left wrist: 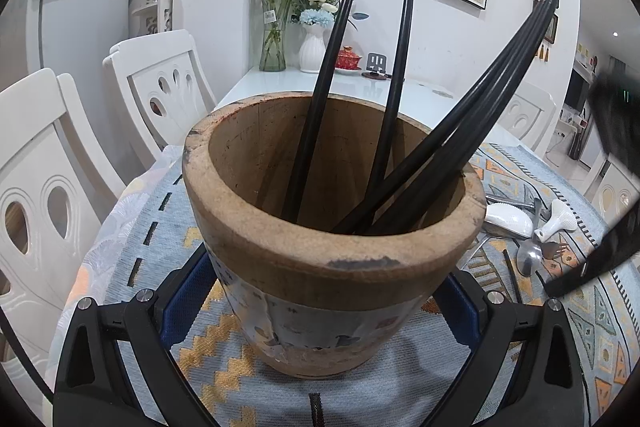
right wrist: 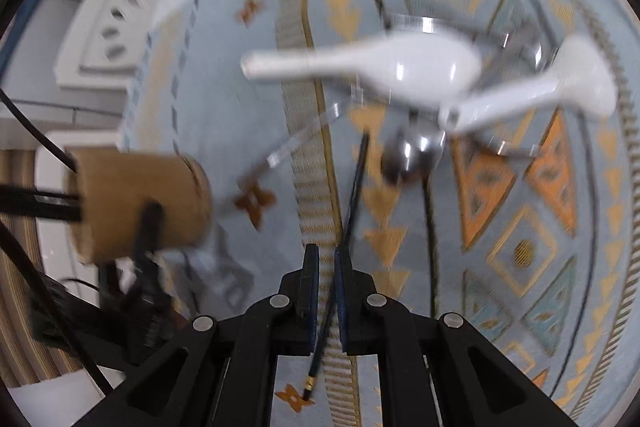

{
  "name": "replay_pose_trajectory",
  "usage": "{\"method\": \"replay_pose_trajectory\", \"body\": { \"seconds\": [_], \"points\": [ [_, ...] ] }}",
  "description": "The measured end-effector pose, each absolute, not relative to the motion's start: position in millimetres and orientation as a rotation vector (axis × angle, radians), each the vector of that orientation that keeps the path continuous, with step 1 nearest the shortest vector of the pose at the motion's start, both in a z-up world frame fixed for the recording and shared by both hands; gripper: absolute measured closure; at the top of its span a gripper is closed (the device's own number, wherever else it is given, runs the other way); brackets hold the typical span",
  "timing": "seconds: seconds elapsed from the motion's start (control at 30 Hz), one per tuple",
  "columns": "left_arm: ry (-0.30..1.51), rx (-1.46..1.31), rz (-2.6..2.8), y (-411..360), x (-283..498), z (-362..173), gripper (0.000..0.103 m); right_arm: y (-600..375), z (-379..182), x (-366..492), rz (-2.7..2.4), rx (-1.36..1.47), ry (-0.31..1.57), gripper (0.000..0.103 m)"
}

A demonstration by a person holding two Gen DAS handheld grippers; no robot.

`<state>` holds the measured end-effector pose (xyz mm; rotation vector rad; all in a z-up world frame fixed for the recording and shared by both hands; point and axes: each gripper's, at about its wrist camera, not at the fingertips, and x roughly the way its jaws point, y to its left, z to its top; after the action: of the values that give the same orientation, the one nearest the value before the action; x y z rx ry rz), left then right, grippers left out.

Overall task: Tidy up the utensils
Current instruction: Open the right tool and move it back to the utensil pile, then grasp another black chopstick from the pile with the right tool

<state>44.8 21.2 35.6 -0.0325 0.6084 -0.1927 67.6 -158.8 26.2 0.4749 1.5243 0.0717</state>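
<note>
The wooden pot [left wrist: 332, 227], with black chopsticks [left wrist: 452, 131] standing in it, is clamped by the left gripper [left wrist: 320, 311] on the patterned cloth [left wrist: 400, 379], while the right gripper [right wrist: 327, 259] is nearly shut above a black chopstick [right wrist: 354, 195] lying near white spoons [right wrist: 400, 67].
</note>
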Motion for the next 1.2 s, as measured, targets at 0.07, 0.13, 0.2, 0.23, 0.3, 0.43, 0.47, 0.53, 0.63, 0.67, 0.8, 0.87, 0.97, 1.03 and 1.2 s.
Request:
{"method": "replay_pose_trajectory", "body": {
  "seconds": [0.07,0.13,0.2,0.23,0.3,0.43,0.47,0.53,0.63,0.67,0.8,0.87,0.97,1.03,1.2],
  "points": [
    [0.608,-0.032,-0.192,21,45,36,0.003,-154,13,62,0.079,0.464,1.562,0.097],
    [0.609,-0.033,-0.193,21,45,36,0.003,-150,4,59,0.081,0.439,1.591,0.097],
    [0.609,-0.033,-0.193,21,45,36,0.003,-148,-4,55,0.071,0.41,1.615,0.097],
    [0.609,-0.033,-0.193,21,45,36,0.003,-148,-5,55,0.071,0.409,1.617,0.096],
    [0.609,-0.033,-0.193,21,45,36,0.003,-150,-7,53,0.07,0.408,1.619,0.096],
    [0.609,-0.034,-0.193,21,45,36,0.003,-149,-6,57,0.067,0.382,1.629,0.095],
    [0.609,-0.033,-0.193,21,45,36,0.003,-150,-6,56,0.065,0.376,1.631,0.095],
    [0.61,-0.033,-0.194,21,45,36,0.003,-150,-8,59,0.068,0.381,1.633,0.095],
    [0.611,-0.036,-0.195,21,45,34,0.003,-157,-9,60,0.076,0.436,1.63,0.095],
    [0.611,-0.035,-0.195,21,45,34,0.003,-161,-9,59,0.079,0.461,1.629,0.095],
    [0.613,-0.039,-0.198,21,45,34,0.003,-172,-2,51,0.059,0.489,1.629,0.091],
    [0.617,-0.041,-0.2,20,45,33,0.003,-177,1,46,0.068,0.494,1.638,0.085],
    [0.621,-0.044,-0.203,20,46,32,0.003,-175,2,45,0.092,0.517,1.628,0.067],
    [0.622,-0.046,-0.204,20,46,32,0.003,-165,1,49,0.092,0.478,1.631,0.065],
    [0.624,-0.049,-0.206,20,45,32,0.003,-144,4,51,0.076,0.303,1.588,0.076]
  ]
}}
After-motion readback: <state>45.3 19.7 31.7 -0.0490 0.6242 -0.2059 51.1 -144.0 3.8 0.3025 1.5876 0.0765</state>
